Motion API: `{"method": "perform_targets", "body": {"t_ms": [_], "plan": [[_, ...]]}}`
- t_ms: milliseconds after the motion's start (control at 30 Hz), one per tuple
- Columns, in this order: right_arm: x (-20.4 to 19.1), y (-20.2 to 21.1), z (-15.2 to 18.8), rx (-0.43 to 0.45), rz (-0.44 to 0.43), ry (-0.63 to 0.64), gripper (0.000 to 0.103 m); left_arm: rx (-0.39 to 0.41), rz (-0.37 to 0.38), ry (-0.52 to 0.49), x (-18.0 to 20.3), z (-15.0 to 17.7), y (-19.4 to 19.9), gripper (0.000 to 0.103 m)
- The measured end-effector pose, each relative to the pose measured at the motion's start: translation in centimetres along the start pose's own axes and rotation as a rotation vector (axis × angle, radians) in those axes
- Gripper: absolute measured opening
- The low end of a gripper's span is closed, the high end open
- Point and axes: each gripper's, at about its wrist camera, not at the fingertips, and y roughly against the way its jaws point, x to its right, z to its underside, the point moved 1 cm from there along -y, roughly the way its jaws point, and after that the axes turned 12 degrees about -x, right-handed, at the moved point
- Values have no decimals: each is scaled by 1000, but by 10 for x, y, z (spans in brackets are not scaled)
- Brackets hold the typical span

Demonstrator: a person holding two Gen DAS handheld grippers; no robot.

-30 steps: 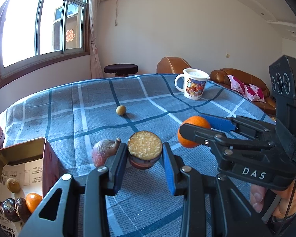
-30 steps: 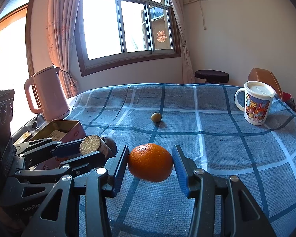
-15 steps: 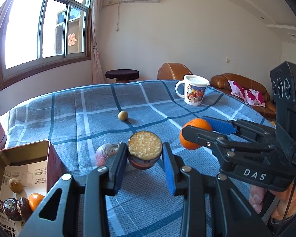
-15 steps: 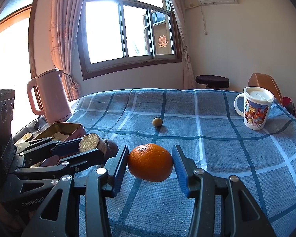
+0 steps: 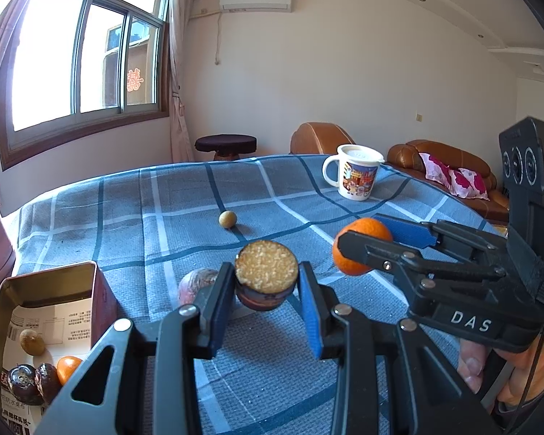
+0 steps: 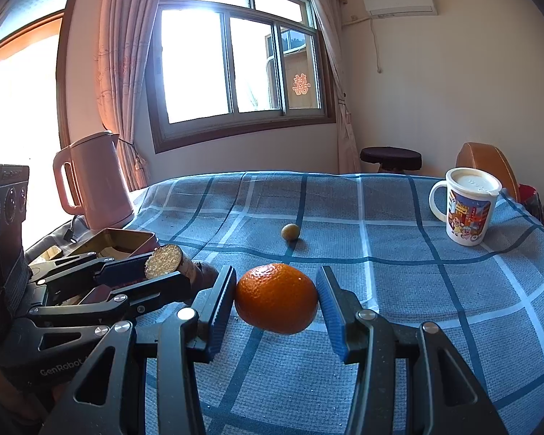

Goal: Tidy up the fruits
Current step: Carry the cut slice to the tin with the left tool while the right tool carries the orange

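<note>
- Over the last second both grippers had lifted a little higher above the checked blue cloth (image 5: 185, 203); in the left wrist view the tin box (image 5: 50, 282) sat further in from the near-left edge, though neither load had reached it.
- The left gripper (image 5: 266, 286) stayed closed on a cut stub of sugar cane (image 5: 266, 272), its pale fibrous end facing the camera.
- The right gripper (image 6: 276, 299) stayed clamped on a tangerine (image 6: 276, 298), held clear of the cloth.
- Two fruits remained loose: a small yellowish fruit (image 5: 227, 219) far out on the cloth, and a reddish one (image 5: 196, 282) just behind the left fingers.
- The tin already held several fruits, so sorting seemed roughly halfway.
- "DAS" showed on the right gripper, "GenRobot" on the left; the printing inside the tin was too small to read.
- A cartoon mug (image 5: 355, 172) stood at the far right.
</note>
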Motion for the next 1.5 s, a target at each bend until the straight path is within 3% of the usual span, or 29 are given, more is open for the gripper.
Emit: {"method": "perform_targets", "body": {"t_ms": [1500], "plan": [[-14, 25, 7, 135, 22, 66, 48, 142, -18, -7, -1, 7, 23, 37]]}}
